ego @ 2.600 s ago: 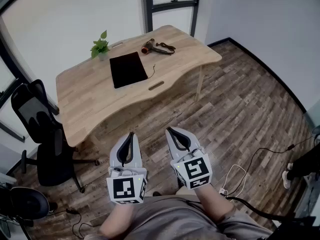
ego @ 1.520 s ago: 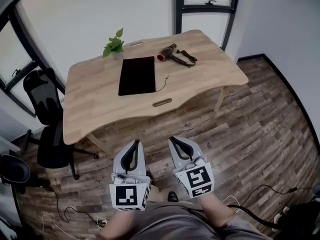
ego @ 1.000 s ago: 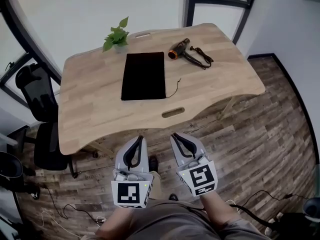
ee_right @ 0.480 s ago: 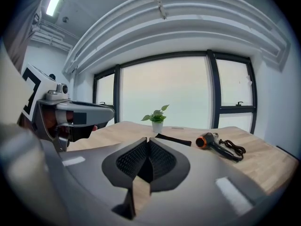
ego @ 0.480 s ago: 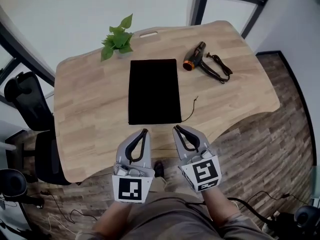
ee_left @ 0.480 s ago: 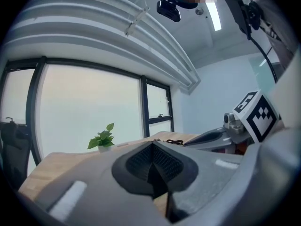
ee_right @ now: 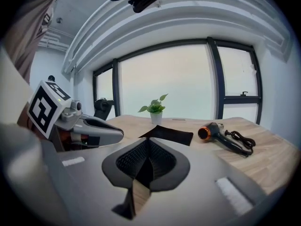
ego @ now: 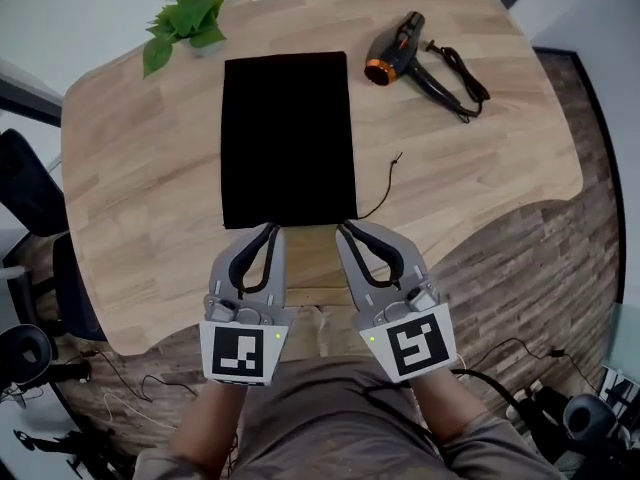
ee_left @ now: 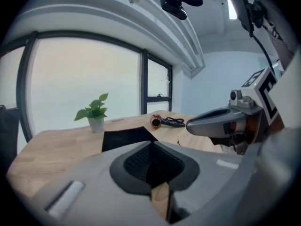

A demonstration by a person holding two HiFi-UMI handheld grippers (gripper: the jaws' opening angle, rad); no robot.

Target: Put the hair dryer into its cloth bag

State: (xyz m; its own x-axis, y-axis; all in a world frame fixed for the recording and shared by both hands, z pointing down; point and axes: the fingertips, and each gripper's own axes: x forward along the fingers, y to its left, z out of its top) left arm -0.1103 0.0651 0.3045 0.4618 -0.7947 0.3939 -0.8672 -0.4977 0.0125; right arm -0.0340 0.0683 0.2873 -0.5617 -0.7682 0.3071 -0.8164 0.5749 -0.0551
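Note:
A flat black cloth bag (ego: 288, 138) lies in the middle of the wooden table (ego: 130, 168), its drawstring (ego: 385, 183) trailing to the right. The black hair dryer (ego: 405, 43) with an orange nozzle ring rests at the far right, cord coiled beside it. My left gripper (ego: 272, 230) and right gripper (ego: 345, 230) hover side by side at the bag's near edge, both shut and empty. The left gripper view shows the bag (ee_left: 126, 138) and dryer (ee_left: 156, 121) beyond its shut tip. From the right gripper view, the bag (ee_right: 169, 134) and dryer (ee_right: 211, 132) lie ahead.
A small potted plant (ego: 185, 18) stands at the table's far left, just behind the bag. A black office chair (ego: 30, 198) sits left of the table. Cables lie on the wooden floor (ego: 590, 268) at both lower corners.
The table has come much closer. Both grippers, before over the floor short of the table, now reach over its front edge to the bag's near end. Both stayed shut.

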